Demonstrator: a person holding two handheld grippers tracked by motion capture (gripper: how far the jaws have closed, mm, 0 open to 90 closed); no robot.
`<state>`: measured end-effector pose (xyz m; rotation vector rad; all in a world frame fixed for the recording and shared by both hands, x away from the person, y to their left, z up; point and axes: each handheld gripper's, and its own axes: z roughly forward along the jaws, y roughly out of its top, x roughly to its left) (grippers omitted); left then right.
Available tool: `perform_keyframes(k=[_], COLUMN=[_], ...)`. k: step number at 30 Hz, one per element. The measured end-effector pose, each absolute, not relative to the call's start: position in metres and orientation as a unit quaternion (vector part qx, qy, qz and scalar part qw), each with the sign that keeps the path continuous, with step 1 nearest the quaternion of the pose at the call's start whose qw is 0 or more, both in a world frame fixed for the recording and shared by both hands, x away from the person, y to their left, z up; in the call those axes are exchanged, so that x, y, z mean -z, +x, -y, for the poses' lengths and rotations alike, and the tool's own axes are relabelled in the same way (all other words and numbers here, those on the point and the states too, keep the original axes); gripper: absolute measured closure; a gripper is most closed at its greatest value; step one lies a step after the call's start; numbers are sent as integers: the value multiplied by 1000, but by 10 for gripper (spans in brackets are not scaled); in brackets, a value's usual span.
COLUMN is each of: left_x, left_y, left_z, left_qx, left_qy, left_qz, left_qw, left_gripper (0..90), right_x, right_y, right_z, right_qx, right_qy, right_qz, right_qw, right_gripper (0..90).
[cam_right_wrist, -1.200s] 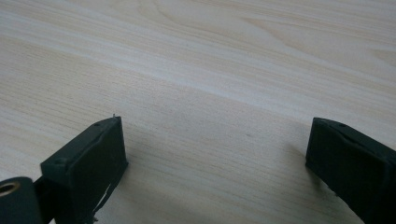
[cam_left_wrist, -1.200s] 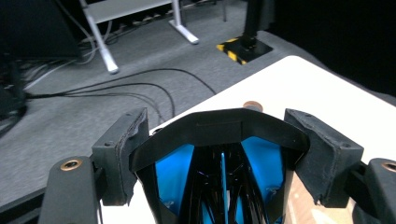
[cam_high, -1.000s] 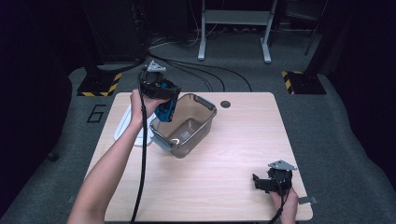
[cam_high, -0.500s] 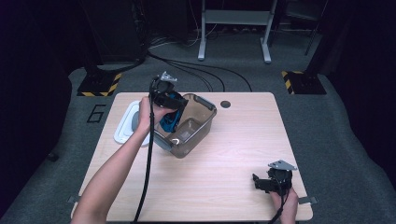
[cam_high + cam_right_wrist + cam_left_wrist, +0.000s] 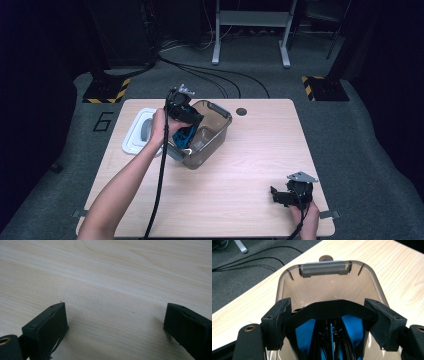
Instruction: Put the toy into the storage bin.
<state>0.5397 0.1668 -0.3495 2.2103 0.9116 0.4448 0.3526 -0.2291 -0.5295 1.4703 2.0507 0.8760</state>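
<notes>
Left gripper (image 5: 329, 325) fingers pinching black-blue object (image 5: 329, 315) inside bin (image 5: 324, 267); right gripper (image 5: 115, 325) fingers spread.

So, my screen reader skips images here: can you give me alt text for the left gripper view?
The left gripper holds a black-and-blue object between its jaws, inside a clear brownish plastic bin. The bin sits on a light wooden table, with grey floor and cables beyond.

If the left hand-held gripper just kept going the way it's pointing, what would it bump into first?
The left hand-held gripper, clamped on a black and blue thing, points down into the clear plastic bin. Going on, that thing would probably meet the bin's floor first, then its far wall; depth is hard to judge.
</notes>
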Motion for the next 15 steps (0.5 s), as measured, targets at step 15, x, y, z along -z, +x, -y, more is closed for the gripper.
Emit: perform_keyframes(k=[15], left_x=[369], left_y=[539], left_z=[-162], left_qx=[-162], left_qy=[863], left_qz=[-351], left_qw=[324], left_gripper=[250], right_x=[529], right_y=[353], right_z=[229], right_qx=[-319], right_qy=[535], right_qz=[-747], right_qw=[233], right_gripper=[41])
